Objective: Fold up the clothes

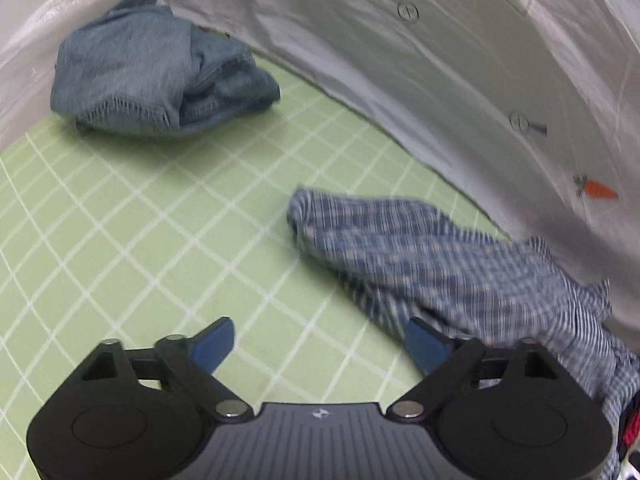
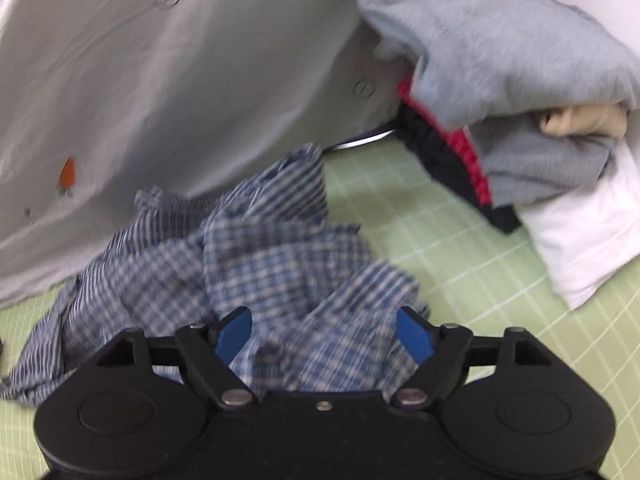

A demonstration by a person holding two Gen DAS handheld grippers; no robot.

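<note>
A crumpled blue plaid garment point(image 1: 432, 256) lies on the green grid mat point(image 1: 140, 220), stretching from mid-mat toward the right. My left gripper point(image 1: 320, 340) is open above the mat, and the garment's lower edge lies beside its right finger point(image 1: 424, 344). In the right wrist view the same plaid garment point(image 2: 272, 264) is bunched up directly under my right gripper point(image 2: 324, 336). That gripper's jaws stand open with cloth between the blue pads point(image 2: 234, 336), which do not press on it.
A rumpled denim garment point(image 1: 160, 80) sits at the mat's far left corner. A white sheet with carrot prints point(image 1: 400, 60) hangs along the back point(image 2: 160, 80). At the right is a pile: grey cloth point(image 2: 500, 40), dark cloth with red trim point(image 2: 448, 156), white cloth point(image 2: 592, 232).
</note>
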